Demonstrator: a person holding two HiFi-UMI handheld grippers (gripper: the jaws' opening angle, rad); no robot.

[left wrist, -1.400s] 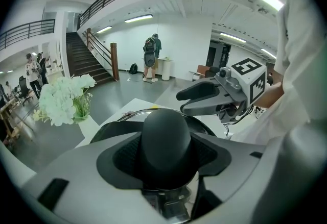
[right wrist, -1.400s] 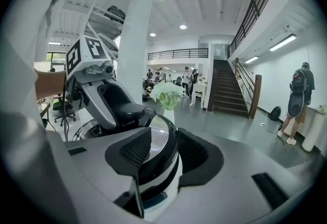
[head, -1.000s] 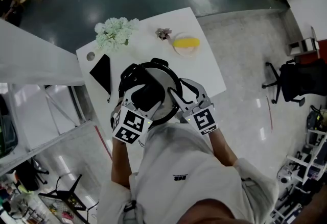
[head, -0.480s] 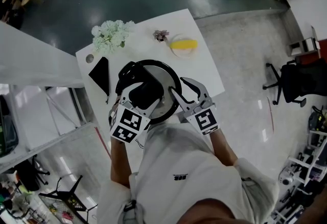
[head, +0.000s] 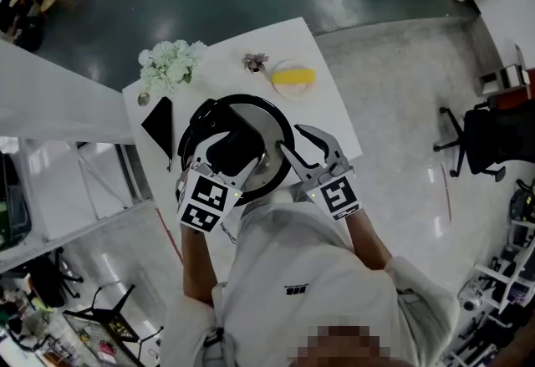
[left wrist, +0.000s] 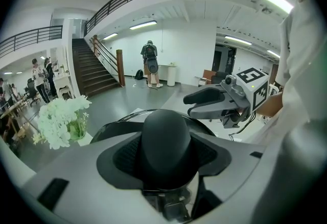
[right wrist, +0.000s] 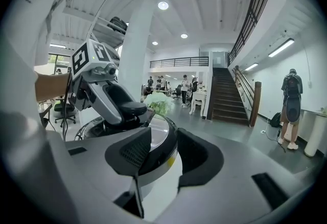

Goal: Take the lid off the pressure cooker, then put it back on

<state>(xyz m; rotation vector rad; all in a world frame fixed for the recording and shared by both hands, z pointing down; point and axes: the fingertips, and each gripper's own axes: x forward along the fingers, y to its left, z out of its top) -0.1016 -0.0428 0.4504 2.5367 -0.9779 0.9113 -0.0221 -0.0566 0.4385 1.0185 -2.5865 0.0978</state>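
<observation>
Jaws of left gripper (left wrist: 166, 152), right gripper (right wrist: 162, 155) clamp lid (head: 269, 133); pot obscured.

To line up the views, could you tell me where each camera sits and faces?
Head view: on the person's head, looking steeply down at the table and lid; shirt and forearms show.
Left gripper view: on the left hand-held gripper, looking along jaws shut on the knob; shirt shows.
Right gripper view: on the right hand-held gripper, looking along jaws gripping the lid's rim; forearm shows.
Both gripper views share the flowers.
</observation>
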